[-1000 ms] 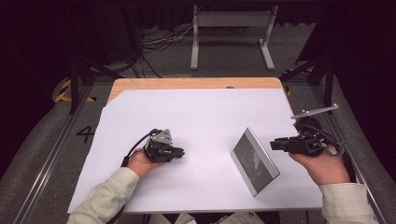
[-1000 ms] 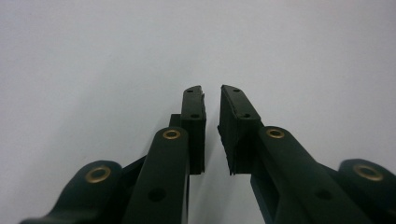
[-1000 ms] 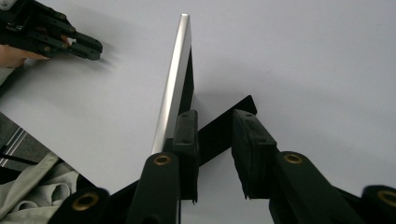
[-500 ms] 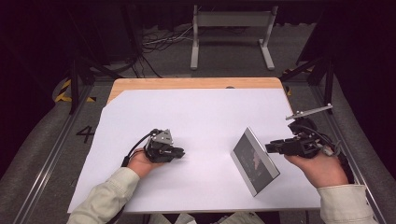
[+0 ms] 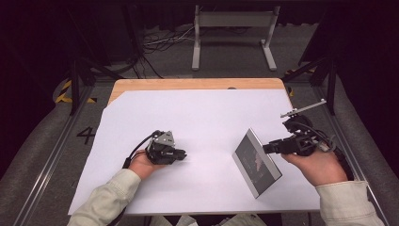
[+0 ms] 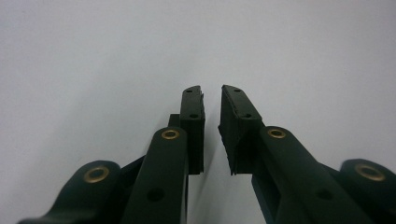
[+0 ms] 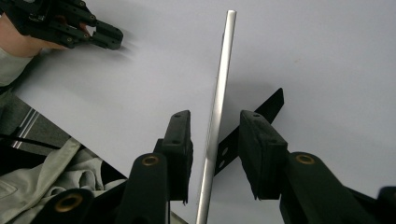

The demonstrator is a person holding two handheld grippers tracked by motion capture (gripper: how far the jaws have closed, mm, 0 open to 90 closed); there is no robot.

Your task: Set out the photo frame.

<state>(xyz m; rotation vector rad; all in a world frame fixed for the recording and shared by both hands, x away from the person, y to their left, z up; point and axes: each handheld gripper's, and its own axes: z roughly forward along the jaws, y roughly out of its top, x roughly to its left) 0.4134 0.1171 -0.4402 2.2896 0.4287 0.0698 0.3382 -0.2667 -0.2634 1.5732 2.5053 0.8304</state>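
Right tongs (image 7: pixel 212 154) have just been opening around the frame (image 5: pixel 256 162) edge, pads clear; left tongs (image 6: pixel 211 121) slightly open, empty. Frame looks stiff, fragile: grip its metal edge.

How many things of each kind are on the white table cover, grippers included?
Picture frame, silver edge, standing on its back prop: 1
Hand-held grippers: 2, the left gripper and the right gripper
Total: 3

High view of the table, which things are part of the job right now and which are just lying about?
In the job:
picture frame, standing propped on the white sheet
right gripper, jaws either side of its edge, just been opening

Lying about:
left gripper, idle
metal stand
floor cables
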